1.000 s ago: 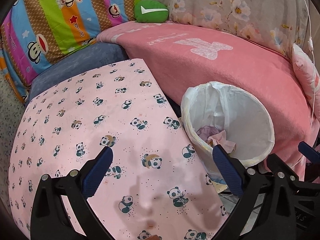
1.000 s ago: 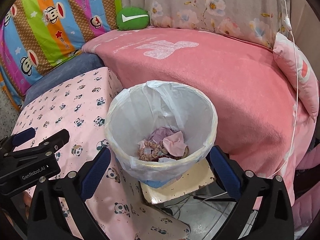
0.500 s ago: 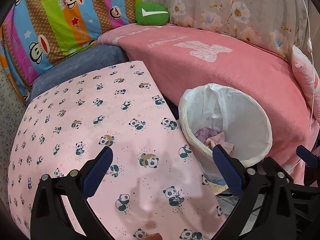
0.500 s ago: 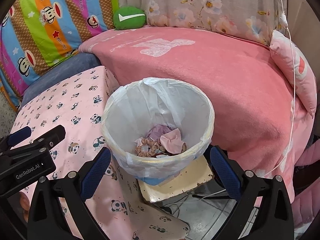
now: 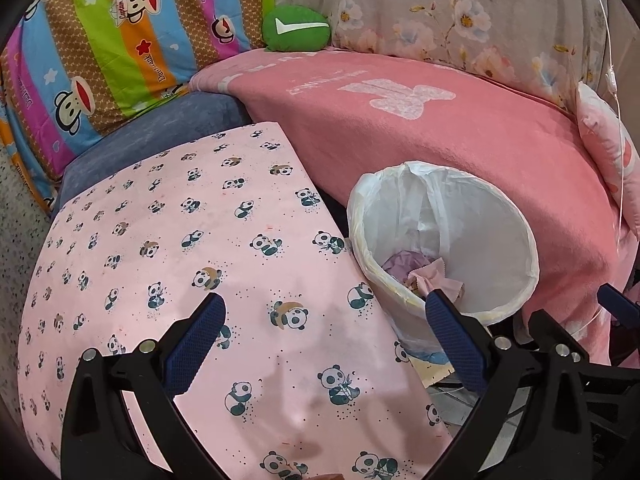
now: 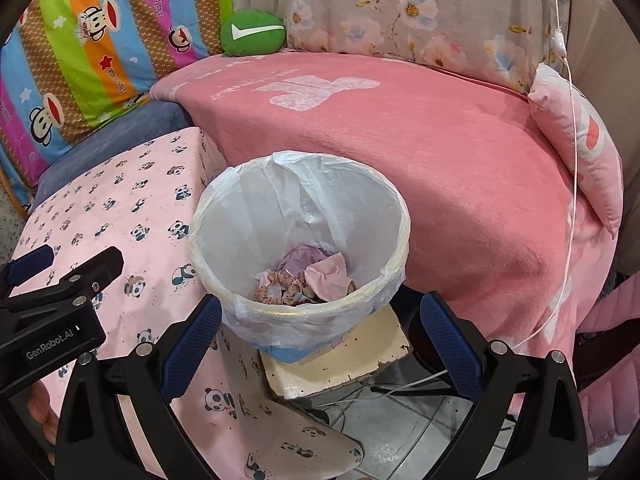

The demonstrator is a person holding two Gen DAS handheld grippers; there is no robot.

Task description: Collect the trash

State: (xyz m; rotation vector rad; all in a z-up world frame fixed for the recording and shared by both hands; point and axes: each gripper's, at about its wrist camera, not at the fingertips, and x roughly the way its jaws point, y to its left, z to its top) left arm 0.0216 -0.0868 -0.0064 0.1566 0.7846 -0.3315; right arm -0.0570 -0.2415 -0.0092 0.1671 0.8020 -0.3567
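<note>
A white-lined trash bin point(image 6: 224, 248) point(image 5: 516, 240) stands on a small cream stool point(image 6: 340, 360) beside the panda-print table. Inside lie a pink cloth point(image 6: 330, 276), purple paper point(image 6: 304, 254) and a patterned scrunchie point(image 6: 280, 288). My right gripper point(image 6: 320, 330) hangs open just in front of the bin, its blue fingertips either side of the bin's lower wall, holding nothing. My left gripper point(image 5: 326, 330) is open over the panda-print cloth point(image 5: 160, 248), empty; its right fingertip point(image 5: 444, 316) overlaps the bin's near rim in this view. The left gripper's body point(image 6: 52, 320) shows at the right wrist view's left edge.
A pink blanket point(image 6: 400, 140) covers the sofa behind the bin. A green cushion point(image 5: 296, 28), striped monkey-print bedding point(image 5: 100, 40) and floral fabric point(image 6: 400, 8) stand at the back. A pink pillow point(image 6: 580, 144) and white cable point(image 6: 572, 160) are at right. Tiled floor with cables point(image 6: 400, 420) lies below the stool.
Both views have drifted slightly back and down; the bin sits a little lower and left in the right wrist view. Both grippers stay open and empty.
</note>
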